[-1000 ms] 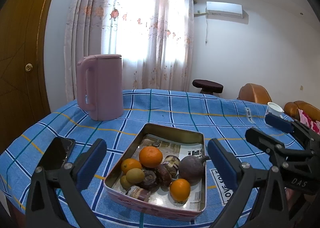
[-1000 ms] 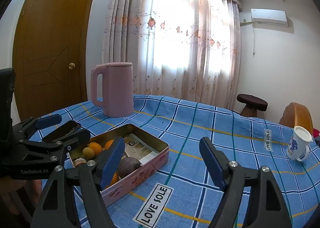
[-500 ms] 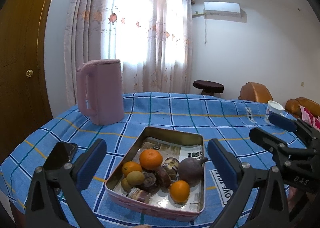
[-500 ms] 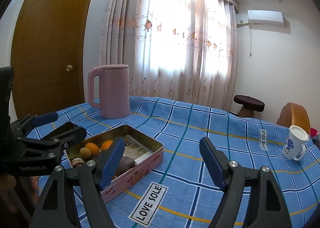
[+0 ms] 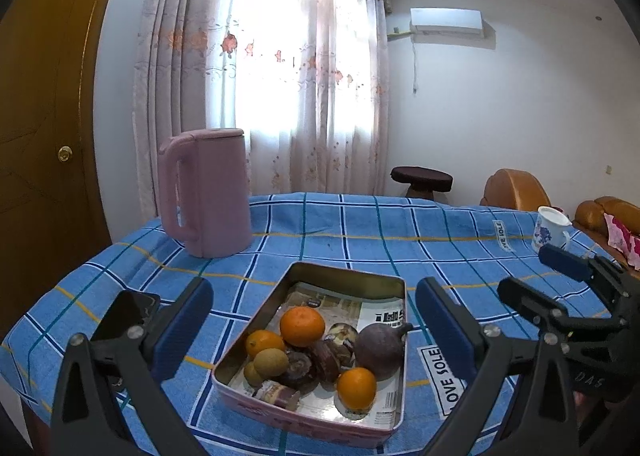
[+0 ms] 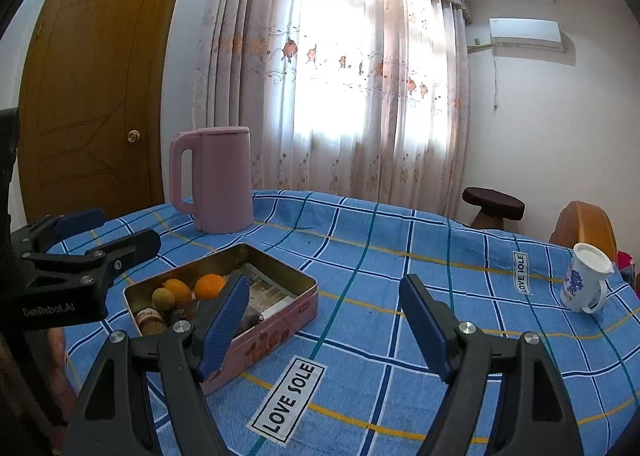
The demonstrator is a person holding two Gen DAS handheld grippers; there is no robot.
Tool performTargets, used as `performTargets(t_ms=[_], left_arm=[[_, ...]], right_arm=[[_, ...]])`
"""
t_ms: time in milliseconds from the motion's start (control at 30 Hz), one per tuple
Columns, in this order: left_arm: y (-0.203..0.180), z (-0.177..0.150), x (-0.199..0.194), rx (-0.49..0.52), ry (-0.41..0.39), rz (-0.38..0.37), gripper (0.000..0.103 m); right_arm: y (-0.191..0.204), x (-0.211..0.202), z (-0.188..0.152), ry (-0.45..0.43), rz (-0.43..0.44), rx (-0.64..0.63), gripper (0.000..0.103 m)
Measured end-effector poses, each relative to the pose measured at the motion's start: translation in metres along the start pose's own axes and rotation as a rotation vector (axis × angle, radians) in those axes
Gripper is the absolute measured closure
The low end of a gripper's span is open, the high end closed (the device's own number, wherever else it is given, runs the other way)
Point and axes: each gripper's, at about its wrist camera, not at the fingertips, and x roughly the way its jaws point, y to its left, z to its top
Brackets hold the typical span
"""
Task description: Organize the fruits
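Left gripper (image 5: 312, 320): jaws wide, empty; fruit tin (image 5: 256, 340) between and beyond them. Right gripper (image 6: 324, 320): jaws wide, empty, tin past the left jaw. Risk: crowded fruits; grabbing one may nudge neighbours.

- The left wrist camera looks forward and down between its own fingers, close over the near end of the fruit tin (image 5: 348, 281), facing the curtained window.
- The right wrist camera sits further right, the tin (image 6: 280, 320) off to its left.
- Both views share the tin, the pink kettle (image 5: 208, 192) (image 6: 218, 180), the mug (image 5: 550, 226) (image 6: 586, 282) and the checked tablecloth (image 5: 360, 228) (image 6: 400, 256).
- Each catches the other gripper at its edge.
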Motion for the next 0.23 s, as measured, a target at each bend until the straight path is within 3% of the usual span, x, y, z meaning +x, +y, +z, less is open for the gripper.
performTargets(t_ms=[233], left_arm=[[-0.0018, 0.0, -0.0022, -0.002, -0.002, -0.016, 0.0]], right_arm=[[-0.002, -0.0011, -0.0025, 0.002, -0.005, 0.004, 0.025]])
